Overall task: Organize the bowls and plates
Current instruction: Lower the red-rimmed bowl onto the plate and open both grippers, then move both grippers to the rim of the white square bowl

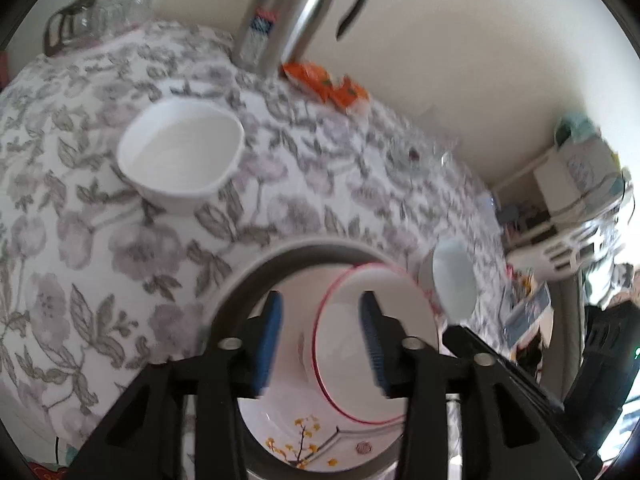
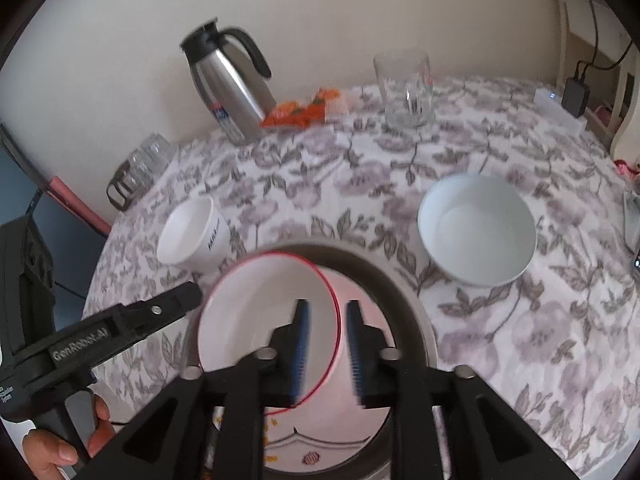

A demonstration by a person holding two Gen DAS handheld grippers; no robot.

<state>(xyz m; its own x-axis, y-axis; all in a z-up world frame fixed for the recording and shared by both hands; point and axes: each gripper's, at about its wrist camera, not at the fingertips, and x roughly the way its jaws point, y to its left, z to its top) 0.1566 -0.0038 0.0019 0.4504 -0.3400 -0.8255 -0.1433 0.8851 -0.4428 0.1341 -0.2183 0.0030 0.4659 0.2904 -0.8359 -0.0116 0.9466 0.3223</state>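
A red-rimmed white bowl (image 1: 344,360) (image 2: 256,312) sits inside a large flower-painted plate with a dark grey rim (image 1: 248,280) (image 2: 400,280) on the floral tablecloth. My left gripper (image 1: 322,304) straddles the bowl's left rim with both blue pads clear of it. My right gripper (image 2: 328,312) straddles the bowl's right rim, also without touching. Each gripper's black finger shows at the edge of the other's view. A plain white bowl (image 1: 180,152) (image 2: 192,232) stands farther back on the left. A pale bowl (image 1: 454,276) (image 2: 476,228) stands to the right.
A steel thermos jug (image 1: 288,12) (image 2: 228,80) and orange packets (image 1: 324,84) (image 2: 300,114) are by the wall. A drinking glass (image 2: 404,88) stands at the back, glassware (image 2: 140,168) at the far left edge. A hand (image 2: 52,452) holds the left gripper's handle.
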